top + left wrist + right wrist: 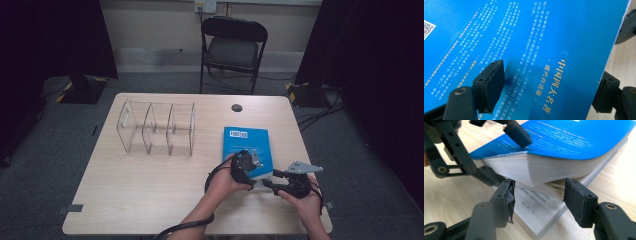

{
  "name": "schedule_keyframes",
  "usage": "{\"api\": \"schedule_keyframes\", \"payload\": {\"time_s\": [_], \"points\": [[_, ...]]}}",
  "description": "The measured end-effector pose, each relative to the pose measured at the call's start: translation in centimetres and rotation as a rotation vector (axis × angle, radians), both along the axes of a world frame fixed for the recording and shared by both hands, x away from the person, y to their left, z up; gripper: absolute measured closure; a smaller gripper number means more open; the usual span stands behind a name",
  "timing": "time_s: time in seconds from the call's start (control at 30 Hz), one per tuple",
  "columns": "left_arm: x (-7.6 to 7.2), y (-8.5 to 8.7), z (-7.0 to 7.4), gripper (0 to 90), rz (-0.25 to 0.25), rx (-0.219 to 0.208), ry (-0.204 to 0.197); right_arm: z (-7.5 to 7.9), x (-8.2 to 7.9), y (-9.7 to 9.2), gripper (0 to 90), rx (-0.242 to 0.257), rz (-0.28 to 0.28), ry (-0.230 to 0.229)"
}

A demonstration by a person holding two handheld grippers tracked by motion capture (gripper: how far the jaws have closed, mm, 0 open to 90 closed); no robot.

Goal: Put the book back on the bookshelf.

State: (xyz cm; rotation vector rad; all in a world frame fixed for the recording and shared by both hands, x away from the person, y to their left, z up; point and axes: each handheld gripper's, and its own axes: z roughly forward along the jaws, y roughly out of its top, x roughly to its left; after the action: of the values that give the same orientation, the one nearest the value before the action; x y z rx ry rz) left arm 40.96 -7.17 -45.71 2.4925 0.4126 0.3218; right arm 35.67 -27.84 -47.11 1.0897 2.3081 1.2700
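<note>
A blue book (245, 142) lies on the right half of the wooden table (150, 185). My left gripper (254, 167) is shut on the book's near corner. One of its fingers (517, 133) presses on the cover (564, 37) and the other reaches under a thick block of pages (524, 171), holding that block up off the lower pages (536, 202). My right gripper (268, 183) stands open just right of it, low over the table. In the right gripper view its pads (506, 200) flank the gap under the raised block without touching the paper.
A clear three-compartment organizer (156, 129) stands on the table's left half. A black round hole (236, 107) sits near the far edge. A black folding chair (234, 47) stands behind the table, and dark curtains hang at both sides.
</note>
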Motion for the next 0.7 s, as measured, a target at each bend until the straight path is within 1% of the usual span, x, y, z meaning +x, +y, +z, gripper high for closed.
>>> {"api": "schedule_keyframes", "payload": {"time_s": [0.03,0.07,0.1,0.13,0.17,0.23,0.27,0.3,0.33,0.43,0.47,0.53,0.57,0.6,0.63,0.67,0.7], "points": [[0.0,0.0,0.0,23.6,-0.003,0.009,0.000,0.0,0.0,-0.1,40.9,0.004,-0.011,0.003],[0.0,-0.1,0.0,23.6,0.008,-0.005,0.009,0.0,-0.1,-0.2,40.3,-0.016,-0.001,-0.006],[0.0,-0.1,0.0,23.7,0.008,-0.005,0.009,0.0,-0.1,-0.2,40.3,-0.016,-0.001,-0.006],[0.1,-0.1,0.1,24.3,0.001,0.007,0.010,-0.2,-0.3,-0.2,39.6,-0.050,0.006,-0.012],[0.1,-0.1,0.1,24.7,0.002,0.004,0.013,-0.4,-0.3,-0.3,39.5,-0.062,0.013,-0.013],[0.1,0.0,0.2,25.6,0.005,-0.002,0.026,-0.5,-0.4,-0.4,39.4,-0.069,0.016,-0.008],[0.0,0.0,0.2,26.7,0.011,-0.012,0.029,-0.9,-0.4,-0.7,39.9,-0.082,0.005,0.009],[0.0,0.0,0.2,27.0,0.011,-0.012,0.029,-0.9,-0.4,-0.7,39.9,-0.082,0.005,0.009],[0.1,0.0,0.3,27.4,0.008,-0.013,0.035,-1.1,-0.3,-0.9,40.5,-0.094,-0.009,0.020],[0.1,0.1,0.3,27.6,0.007,-0.012,0.037,-1.2,0.0,-0.8,41.1,-0.087,-0.013,0.019],[0.1,0.0,0.3,27.6,0.004,-0.011,0.037,-1.2,0.2,-0.7,42.5,-0.099,-0.025,0.014],[0.1,0.0,0.3,27.6,0.001,-0.009,0.035,-1.2,0.3,-0.6,42.8,-0.102,-0.028,0.007],[0.1,0.0,0.4,27.5,-0.008,0.003,0.029,-1.2,0.4,-0.5,43.1,-0.093,-0.030,0.004],[0.1,0.0,0.4,26.9,-0.014,0.010,0.028,-1.0,0.4,-0.4,44.9,-0.079,-0.042,-0.018],[0.0,0.0,0.3,26.9,-0.013,0.009,0.029,-1.0,0.4,-0.4,44.9,-0.079,-0.042,-0.018],[-0.1,-0.1,0.3,26.1,-0.005,-0.002,0.033,-0.9,0.4,-0.3,45.0,-0.064,-0.042,-0.028],[-0.1,-0.1,0.2,24.9,-0.009,-0.001,0.036,-0.7,0.4,-0.4,45.3,-0.051,-0.043,-0.035]]}}
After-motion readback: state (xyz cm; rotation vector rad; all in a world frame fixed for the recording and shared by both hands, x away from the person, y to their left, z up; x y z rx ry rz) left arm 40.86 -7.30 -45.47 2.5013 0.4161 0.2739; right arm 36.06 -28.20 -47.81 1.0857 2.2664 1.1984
